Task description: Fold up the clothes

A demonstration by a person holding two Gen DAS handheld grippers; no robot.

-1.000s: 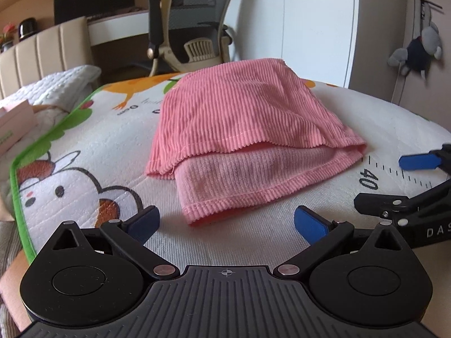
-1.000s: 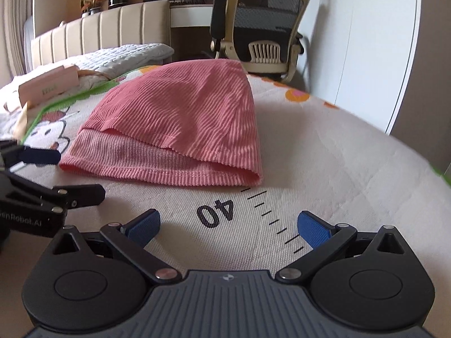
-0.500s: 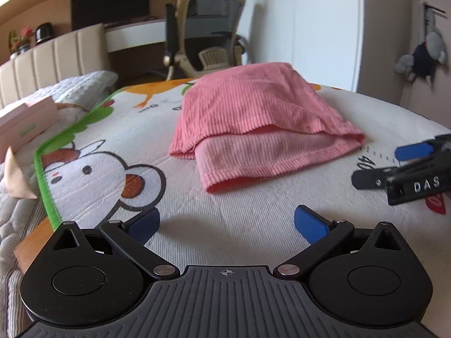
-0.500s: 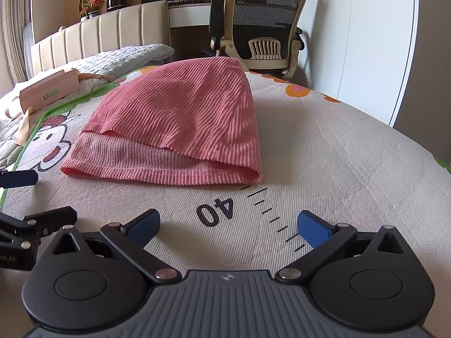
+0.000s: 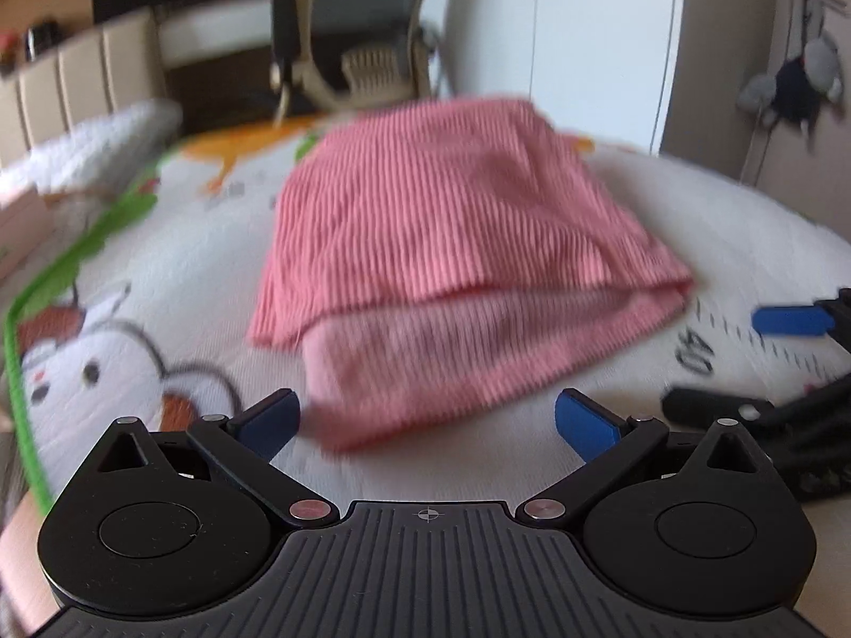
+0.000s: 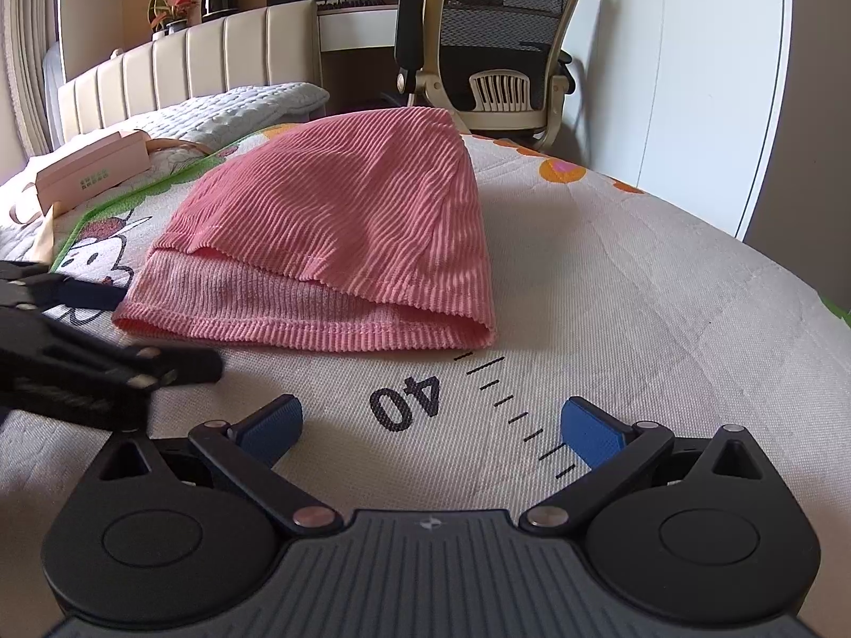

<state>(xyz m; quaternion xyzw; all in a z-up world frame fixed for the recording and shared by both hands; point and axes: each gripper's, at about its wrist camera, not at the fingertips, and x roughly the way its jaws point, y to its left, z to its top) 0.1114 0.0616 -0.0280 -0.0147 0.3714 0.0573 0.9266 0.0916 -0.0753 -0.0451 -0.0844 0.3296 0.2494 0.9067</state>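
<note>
Your left gripper (image 5: 425,420) sits at the bottom centre of its own view, blue pads spread wide and holding nothing; the near hem of the pink ribbed garment (image 5: 452,266) lies just beyond and between the pads, apart from them as far as the blur lets you judge. Left view is motion-blurred, so fine detail is unreliable. Your right gripper (image 6: 431,425) is likewise released, pads wide apart over the printed "40" mark (image 6: 407,399) and its ruler ticks on the play mat (image 6: 638,292). The garment is folded over itself: darker ribbed top layer, paler under layer showing along the near edge, resting flat on the mat in the centre of both views, upper-left of centre in the right view. In the right view, your left gripper enters from the left edge, lower left of the frame, its black finger tip near the garment's near-left corner; contact cannot be determined. A pink box (image 6: 90,170) lies on the bed at upper left, an office chair (image 6: 494,48) stands behind the garment at upper centre, and a plush toy (image 5: 798,85) hangs at upper right of the left view.
</note>
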